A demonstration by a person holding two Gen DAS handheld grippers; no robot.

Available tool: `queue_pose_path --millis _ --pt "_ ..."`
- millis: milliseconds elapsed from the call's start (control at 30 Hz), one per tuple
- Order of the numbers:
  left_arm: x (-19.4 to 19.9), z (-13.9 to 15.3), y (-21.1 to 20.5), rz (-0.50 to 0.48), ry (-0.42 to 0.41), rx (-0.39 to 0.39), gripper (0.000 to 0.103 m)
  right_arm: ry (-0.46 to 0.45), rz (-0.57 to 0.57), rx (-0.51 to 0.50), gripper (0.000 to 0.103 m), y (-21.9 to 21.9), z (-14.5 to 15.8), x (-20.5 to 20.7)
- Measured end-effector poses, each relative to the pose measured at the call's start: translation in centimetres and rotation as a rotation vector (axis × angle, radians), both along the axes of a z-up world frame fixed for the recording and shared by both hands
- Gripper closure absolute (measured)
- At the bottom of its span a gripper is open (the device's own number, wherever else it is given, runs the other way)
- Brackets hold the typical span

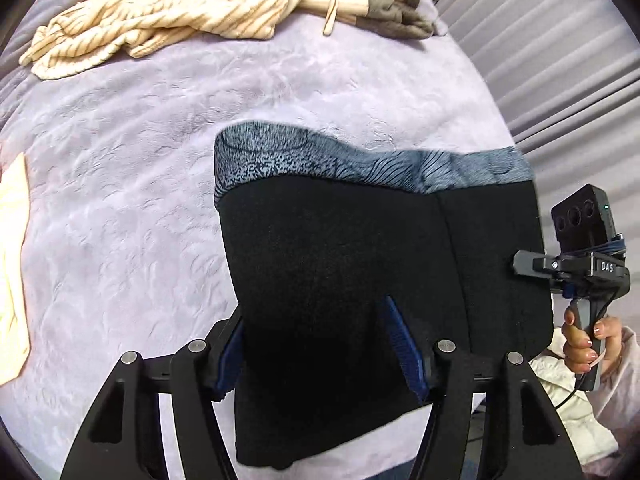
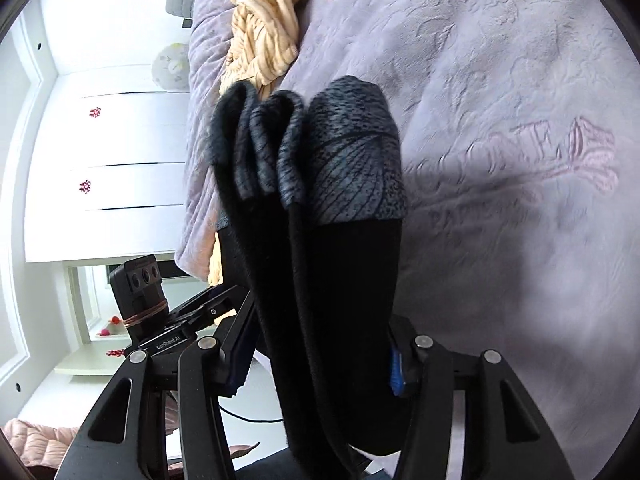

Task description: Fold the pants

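The black pants (image 1: 344,280) with a blue-grey patterned waistband (image 1: 360,164) are folded into several layers and held up above the lilac bed cover (image 1: 140,168). My left gripper (image 1: 320,344) is shut on the fabric near its lower edge. My right gripper (image 1: 524,268) shows at the right of the left wrist view, clamped on the pants' right edge. In the right wrist view my right gripper (image 2: 320,364) is shut on the stacked layers of the pants (image 2: 344,280), seen edge-on, with the waistband (image 2: 352,160) above. The left gripper (image 2: 224,300) grips the far edge.
A cream striped garment (image 1: 168,12) and grey clothing (image 1: 392,4) lie heaped at the far side of the bed. A pale yellow cloth (image 1: 12,264) lies at the left edge. Pleated curtains (image 1: 560,52) hang to the right. White drawers (image 2: 132,152) stand beside the bed.
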State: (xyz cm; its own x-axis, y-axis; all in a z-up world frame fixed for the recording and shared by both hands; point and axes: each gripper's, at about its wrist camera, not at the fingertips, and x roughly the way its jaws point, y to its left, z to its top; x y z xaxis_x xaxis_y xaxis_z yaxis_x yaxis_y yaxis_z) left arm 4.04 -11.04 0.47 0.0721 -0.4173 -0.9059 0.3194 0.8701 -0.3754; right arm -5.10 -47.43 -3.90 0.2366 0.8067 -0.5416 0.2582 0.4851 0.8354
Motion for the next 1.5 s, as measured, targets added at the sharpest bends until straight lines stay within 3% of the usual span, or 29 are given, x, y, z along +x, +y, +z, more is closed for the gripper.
queue_pose_path --millis 367,500,600,733,833,933,967,1033,1067,1167,1333,1500 --pt "-4.0 2.4 8.5 -0.004 -0.038 -0.005 0.038 -0.027 -0.033 0.009 0.047 8.4 1.8 -4.7" --pt "-4.9 0.4 9.0 0.036 -0.026 0.046 0.038 0.002 -0.012 -0.021 0.047 12.4 0.5 -5.5" --pt "-5.3 -2.0 10.7 0.094 -0.019 0.142 0.038 0.046 -0.002 -0.066 0.047 15.0 -0.9 -5.8" --pt "-6.2 -5.0 12.8 0.143 0.045 0.301 0.038 0.124 0.057 -0.262 0.042 17.9 -2.4 -6.0" --pt "-7.5 -5.0 15.0 0.185 0.063 0.293 0.038 0.133 0.071 -0.384 0.037 18.4 -1.6 -6.6" --pt "-8.8 -3.9 16.2 0.192 0.023 0.306 0.037 0.119 0.037 -0.480 0.037 17.7 0.2 -7.6" --pt "-9.2 -3.6 16.3 0.184 0.013 0.308 0.037 0.106 0.024 -0.492 0.039 17.4 0.7 -7.9" --pt "-9.8 -3.9 16.0 0.148 0.001 0.326 0.036 0.071 -0.006 -0.514 0.058 17.1 1.9 -8.7" --pt "-10.2 -4.3 15.5 0.126 -0.002 0.346 0.036 0.052 -0.015 -0.513 0.063 17.1 2.3 -8.9" --pt "-11.3 -5.2 14.7 0.094 -0.008 0.376 0.036 -0.002 -0.022 -0.495 0.066 18.3 3.5 -9.7" --pt "-11.6 -5.5 12.2 0.060 -0.028 0.392 0.036 -0.026 0.102 -0.593 0.066 22.6 3.3 -10.1" --pt "-11.9 -5.3 11.5 0.053 -0.009 0.377 0.036 -0.035 0.290 -0.866 0.066 25.9 0.5 -10.3"
